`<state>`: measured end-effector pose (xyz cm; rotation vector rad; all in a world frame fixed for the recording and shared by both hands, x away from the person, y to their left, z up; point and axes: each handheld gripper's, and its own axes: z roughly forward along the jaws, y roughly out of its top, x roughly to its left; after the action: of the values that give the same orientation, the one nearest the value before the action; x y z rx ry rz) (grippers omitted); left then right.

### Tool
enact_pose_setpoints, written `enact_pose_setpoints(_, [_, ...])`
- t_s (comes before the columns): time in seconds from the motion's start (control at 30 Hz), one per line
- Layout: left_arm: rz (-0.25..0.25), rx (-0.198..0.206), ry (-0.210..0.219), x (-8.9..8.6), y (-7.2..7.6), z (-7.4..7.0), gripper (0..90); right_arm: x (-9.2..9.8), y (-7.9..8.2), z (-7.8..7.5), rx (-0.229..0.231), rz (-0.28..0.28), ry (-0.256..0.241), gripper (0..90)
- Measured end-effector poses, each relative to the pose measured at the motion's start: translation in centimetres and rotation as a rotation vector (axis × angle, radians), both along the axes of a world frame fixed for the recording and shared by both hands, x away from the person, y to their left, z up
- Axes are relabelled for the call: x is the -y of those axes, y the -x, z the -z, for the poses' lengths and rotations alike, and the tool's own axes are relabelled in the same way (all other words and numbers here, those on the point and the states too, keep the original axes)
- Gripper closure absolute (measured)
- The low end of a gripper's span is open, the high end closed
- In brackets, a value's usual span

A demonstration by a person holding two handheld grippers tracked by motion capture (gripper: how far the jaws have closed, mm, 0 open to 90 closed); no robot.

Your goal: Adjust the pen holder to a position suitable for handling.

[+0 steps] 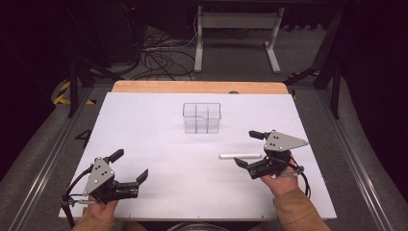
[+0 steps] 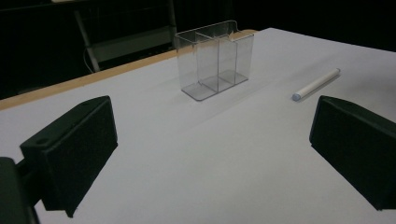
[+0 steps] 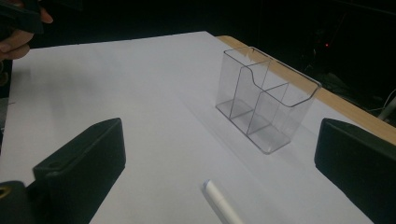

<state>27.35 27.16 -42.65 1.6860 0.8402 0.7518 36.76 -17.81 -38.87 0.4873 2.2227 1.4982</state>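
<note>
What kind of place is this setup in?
Likely a lab or recording workspace, not a home. A white table stands on a grey floor among dark curtains, loose cables trail behind it, and a handheld gripper works beside a clear organizer and a white pen.

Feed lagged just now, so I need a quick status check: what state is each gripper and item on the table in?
Left gripper: open, holding nothing, near the table's front left.
Right gripper: open, holding nothing, jaws either side of the pen's end.
White pen: lying flat on the table, capped, not gripped.
Clear organizer: upright, compartments empty.
Table: white top.
</note>
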Motion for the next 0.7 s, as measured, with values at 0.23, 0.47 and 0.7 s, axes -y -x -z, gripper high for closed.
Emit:
enact_pose_setpoints(0.23, [-0.002, -0.002, -0.005, 0.0, 0.0, 0.0, 1.6, -0.6, -0.6, -0.8, 0.006, -0.010, 0.024, 5.9])
enact_pose_setpoints(0.47, [-0.017, -0.003, -0.004, -0.3, 0.3, 0.0, 1.6, -2.0, -2.2, -2.3, 0.000, -0.045, 0.080, 11.6])
enact_pose_setpoints(0.7, [-0.023, -0.007, -0.005, -0.4, 0.5, 0.1, 1.6, -3.2, -4.0, -3.0, -0.010, -0.065, 0.113, 13.0])
